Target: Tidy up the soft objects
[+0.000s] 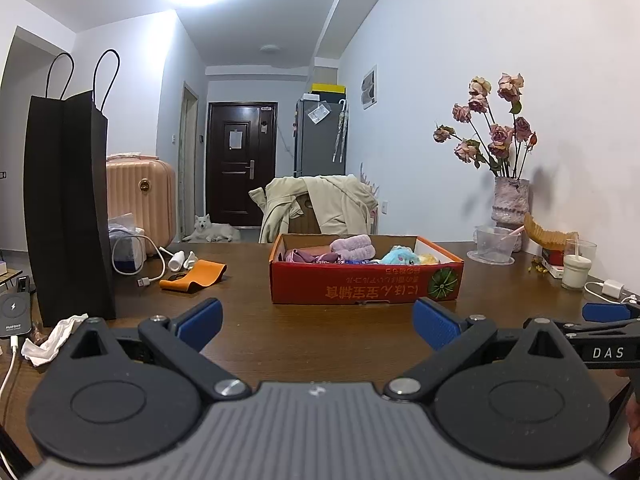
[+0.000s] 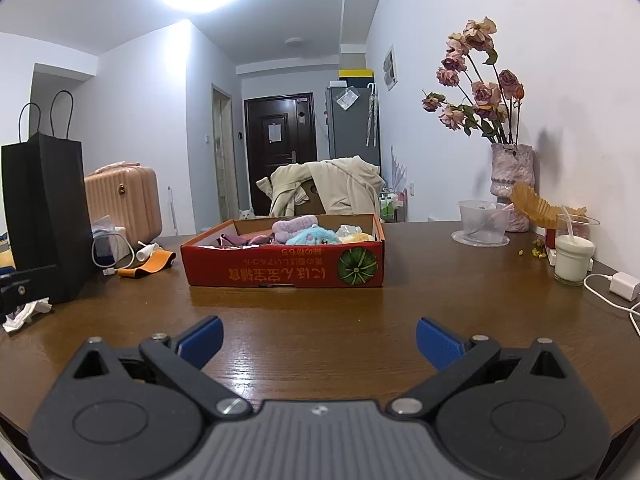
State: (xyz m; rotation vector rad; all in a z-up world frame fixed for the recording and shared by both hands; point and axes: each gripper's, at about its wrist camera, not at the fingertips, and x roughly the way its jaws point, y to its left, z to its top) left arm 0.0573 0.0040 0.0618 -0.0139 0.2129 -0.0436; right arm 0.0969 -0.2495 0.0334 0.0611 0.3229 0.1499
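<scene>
A red cardboard box (image 1: 360, 284) (image 2: 280, 270) stands in the middle of the brown table. Inside lie a lilac fuzzy item (image 1: 354, 247) (image 2: 294, 226), a light blue plush toy (image 1: 400, 257) (image 2: 316, 236), a yellow soft thing (image 1: 428, 258) (image 2: 356, 236) and purple cloth (image 1: 312, 257) (image 2: 232, 239). My left gripper (image 1: 318, 326) is open and empty, in front of the box. My right gripper (image 2: 319, 340) is also open and empty, a little nearer the table's front. Its blue pad (image 1: 604, 312) shows at the right edge of the left wrist view.
A tall black paper bag (image 1: 68, 208) (image 2: 44, 216) stands at the left with crumpled tissue (image 1: 52, 340) at its foot. An orange strap (image 1: 196, 274) and white cable lie nearby. At the right are a vase of dried roses (image 2: 512, 184), a plastic cup (image 2: 480, 224), a glass of milk (image 2: 572, 256) and a charger (image 2: 624, 286).
</scene>
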